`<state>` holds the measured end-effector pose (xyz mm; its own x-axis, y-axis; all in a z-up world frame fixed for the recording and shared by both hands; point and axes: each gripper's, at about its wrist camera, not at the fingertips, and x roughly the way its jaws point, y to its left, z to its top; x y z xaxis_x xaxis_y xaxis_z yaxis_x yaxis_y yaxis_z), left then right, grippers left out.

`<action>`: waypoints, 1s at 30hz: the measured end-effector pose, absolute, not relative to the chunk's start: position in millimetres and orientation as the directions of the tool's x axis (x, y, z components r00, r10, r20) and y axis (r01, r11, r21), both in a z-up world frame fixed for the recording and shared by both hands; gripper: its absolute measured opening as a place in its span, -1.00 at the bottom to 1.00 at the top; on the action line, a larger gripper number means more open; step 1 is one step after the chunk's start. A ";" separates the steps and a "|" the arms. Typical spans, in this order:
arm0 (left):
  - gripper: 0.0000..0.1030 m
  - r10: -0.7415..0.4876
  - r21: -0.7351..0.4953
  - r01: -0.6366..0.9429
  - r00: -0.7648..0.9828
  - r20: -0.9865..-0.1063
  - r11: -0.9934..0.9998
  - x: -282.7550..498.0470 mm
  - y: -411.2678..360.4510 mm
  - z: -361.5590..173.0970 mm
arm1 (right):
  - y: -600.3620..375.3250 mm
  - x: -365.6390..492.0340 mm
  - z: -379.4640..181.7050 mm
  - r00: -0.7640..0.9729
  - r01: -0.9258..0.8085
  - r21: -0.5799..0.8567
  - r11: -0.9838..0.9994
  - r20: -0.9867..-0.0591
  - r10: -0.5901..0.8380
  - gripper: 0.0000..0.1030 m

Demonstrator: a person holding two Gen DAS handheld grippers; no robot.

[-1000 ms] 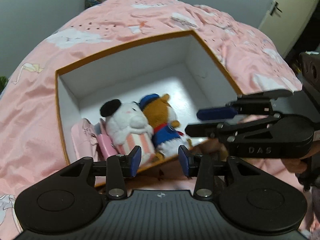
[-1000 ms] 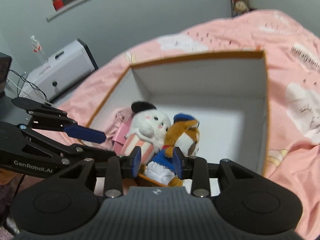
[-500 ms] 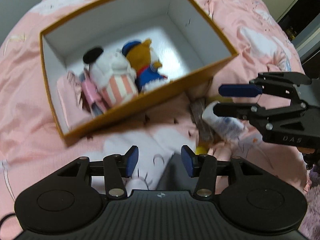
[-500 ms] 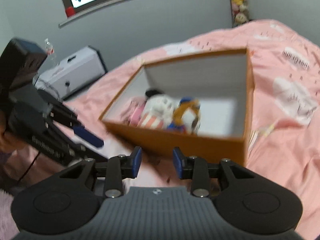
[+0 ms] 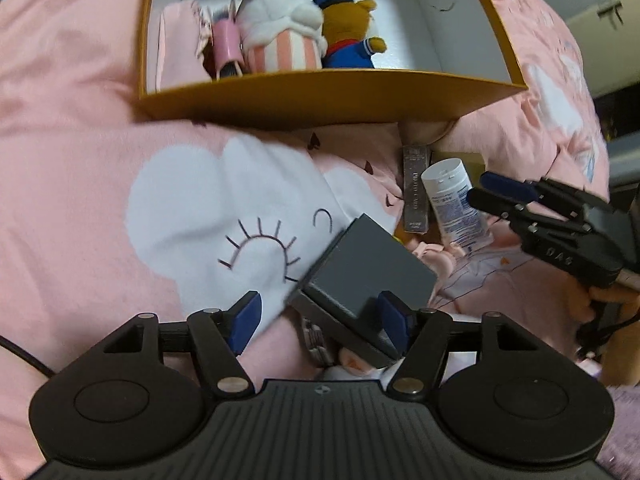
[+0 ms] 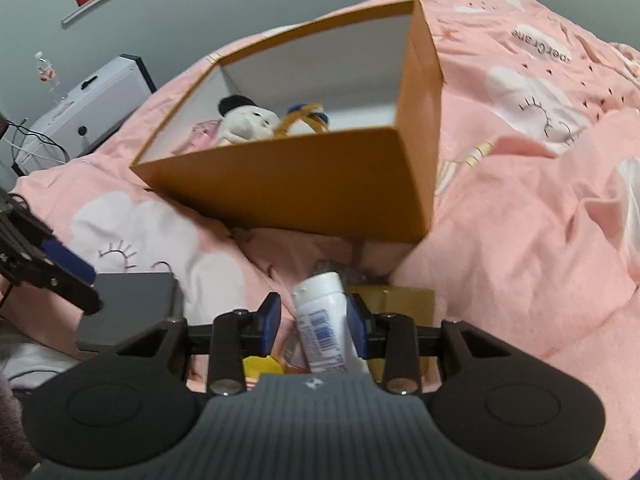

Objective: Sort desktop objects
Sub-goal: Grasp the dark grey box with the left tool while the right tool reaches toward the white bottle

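Now the white tube (image 6: 326,320) is lying on the pink quilt (image 5: 80,200) before the orange box (image 5: 320,96), between the right gripper (image 6: 314,320)'s parted, not yet pinching fingers. The left gripper (image 5: 322,318), having just spread wide, is straddling the grey case (image 5: 368,268). Both have left the box; fresh pickups are probably starting.

L gripper (image 5: 320,316) left box (image 5: 320,96) | opened over grey case (image 5: 368,272)
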<state>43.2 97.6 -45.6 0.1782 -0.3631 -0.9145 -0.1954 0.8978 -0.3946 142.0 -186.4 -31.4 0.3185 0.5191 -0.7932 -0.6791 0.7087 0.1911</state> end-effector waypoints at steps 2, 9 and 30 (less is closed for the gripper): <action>0.54 -0.385 -0.419 -0.220 0.183 -0.905 0.881 44.5 97.5 -50.9 | -186.2 144.6 -34.5 0.315 -0.674 0.191 0.713 -0.799 0.513 -0.23; 0.60 -0.439 -0.485 -0.254 0.220 -0.871 0.837 45.1 92.5 -65.5 | -185.0 149.9 -37.1 0.305 -0.674 0.202 0.711 -0.800 0.517 -0.22; -0.19 -0.254 -0.328 -0.086 0.463 -0.849 0.941 43.2 80.1 0.3 | -169.7 159.1 -39.9 0.273 -0.720 0.146 0.678 -0.839 0.470 -0.24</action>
